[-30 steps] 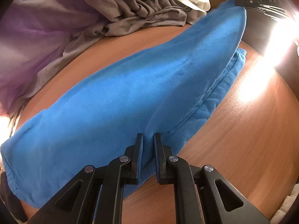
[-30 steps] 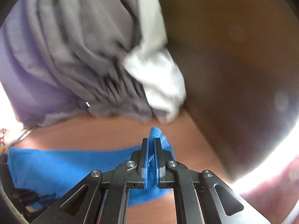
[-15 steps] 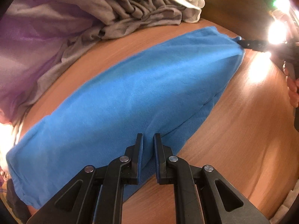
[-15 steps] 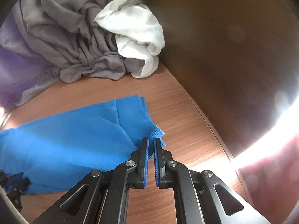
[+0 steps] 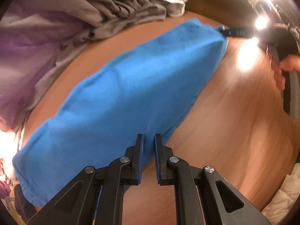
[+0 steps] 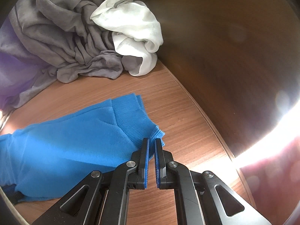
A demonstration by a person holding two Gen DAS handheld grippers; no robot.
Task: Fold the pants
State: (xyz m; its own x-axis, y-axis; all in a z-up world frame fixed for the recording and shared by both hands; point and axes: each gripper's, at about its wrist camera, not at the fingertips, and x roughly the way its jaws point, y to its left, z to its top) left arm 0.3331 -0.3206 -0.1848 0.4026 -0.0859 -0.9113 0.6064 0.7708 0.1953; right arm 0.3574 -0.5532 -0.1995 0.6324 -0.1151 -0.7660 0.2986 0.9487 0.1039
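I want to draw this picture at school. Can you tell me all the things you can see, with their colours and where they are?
Pants: one, blue, lying along the table, ribbed cuff at the right end.
Grey cloth: one crumpled heap, behind the pants.
White cloth: one, on the heap's right side.
Purple cloth: one, far left.
Table: one, brown wood.
Left gripper: black, shut on the pants' near edge.
Right gripper: black, shut on the cuff.
Hand: one, right edge of the left view.
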